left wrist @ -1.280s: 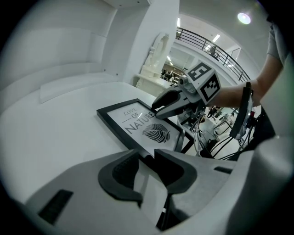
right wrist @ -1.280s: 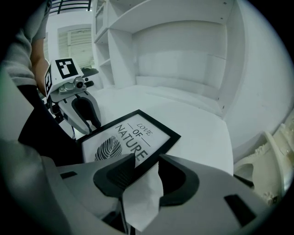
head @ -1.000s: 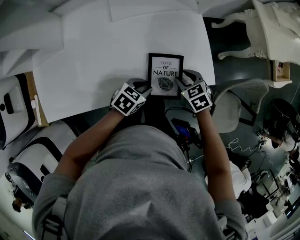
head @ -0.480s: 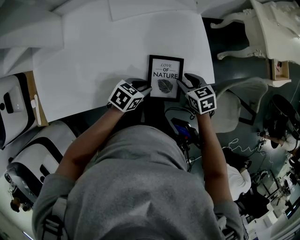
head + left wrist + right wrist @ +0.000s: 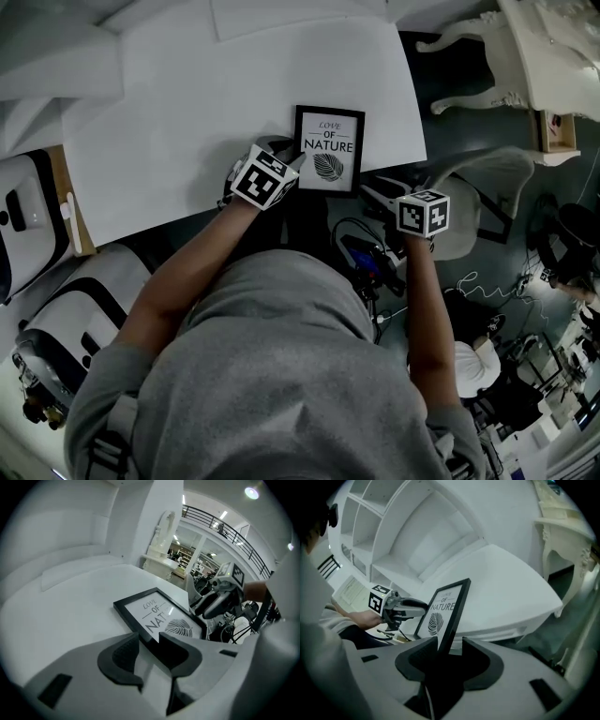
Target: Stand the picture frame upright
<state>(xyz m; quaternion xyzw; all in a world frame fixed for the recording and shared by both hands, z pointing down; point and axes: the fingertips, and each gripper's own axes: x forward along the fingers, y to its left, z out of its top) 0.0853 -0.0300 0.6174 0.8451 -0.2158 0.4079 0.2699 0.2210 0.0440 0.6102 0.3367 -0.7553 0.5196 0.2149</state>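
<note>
**Item:** picture frame (image 5: 329,148), black border, "Love of Nature" print w/ leaf.
**Loc:** face up, flat or nearly so, on white bench (image 5: 187,112), close to front edge, nr its right corner. Not yet upright.

**Left gripper** (image 5: 149,641): jaws apart, have just been opening. Frame's near left corner sits btwn them, pads not pressing it. No grip.

**Right gripper** (image 5: 450,645): jaws apart, nothing clamped. Frame's right edge lines up w/ the gap. Head view puts it off the bench, just beside frame's lower right corner. Contact: can't tell.

**Back stand:** hidden under frame; can't say if folded or out.

**Risks (judgement):**
- Frame sits close to bench edge. A pull toward the person during the lift could drop it to the floor.
- Grip on one corner only → frame pivots or slips out. Thin rim & shiny face give pads little to bite.
- Raised w/o stand opened → tips fwd or back once let go.
- Smooth bench top → bottom edge skids out as top tilts up, unless other gripper blocks it.
- Jaws closing far in on the face → scratch, or crack if glazed.
</note>
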